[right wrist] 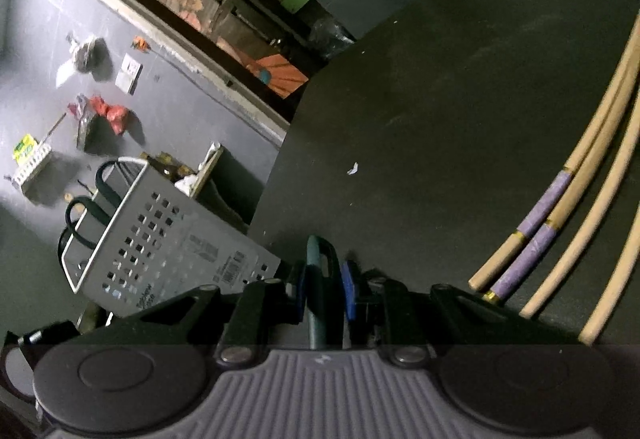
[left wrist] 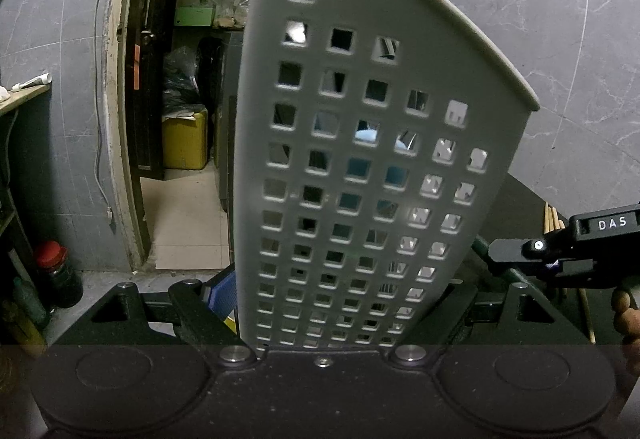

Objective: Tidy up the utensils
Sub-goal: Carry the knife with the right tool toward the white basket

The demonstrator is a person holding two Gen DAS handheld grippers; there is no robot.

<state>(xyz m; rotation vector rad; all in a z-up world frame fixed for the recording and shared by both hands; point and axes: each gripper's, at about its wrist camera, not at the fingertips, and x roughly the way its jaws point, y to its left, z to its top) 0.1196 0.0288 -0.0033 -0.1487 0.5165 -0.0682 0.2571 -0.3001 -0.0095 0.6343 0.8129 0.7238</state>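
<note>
Between the fingers of my left hand-held gripper (left wrist: 320, 319) I am clamping the white perforated holder (left wrist: 360, 159), keeping it steady as a target. My right hand-held gripper (right wrist: 324, 291) is squeezing a dark green utensil handle (right wrist: 320, 279) at six o'clock. Chopsticks (right wrist: 560, 219) are lying on the desk (right wrist: 440, 99) toward three o'clock, probably waiting their turn.

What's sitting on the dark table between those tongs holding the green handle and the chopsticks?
In the right wrist view, only bare table lies between the right tongs and chopsticks.
</note>
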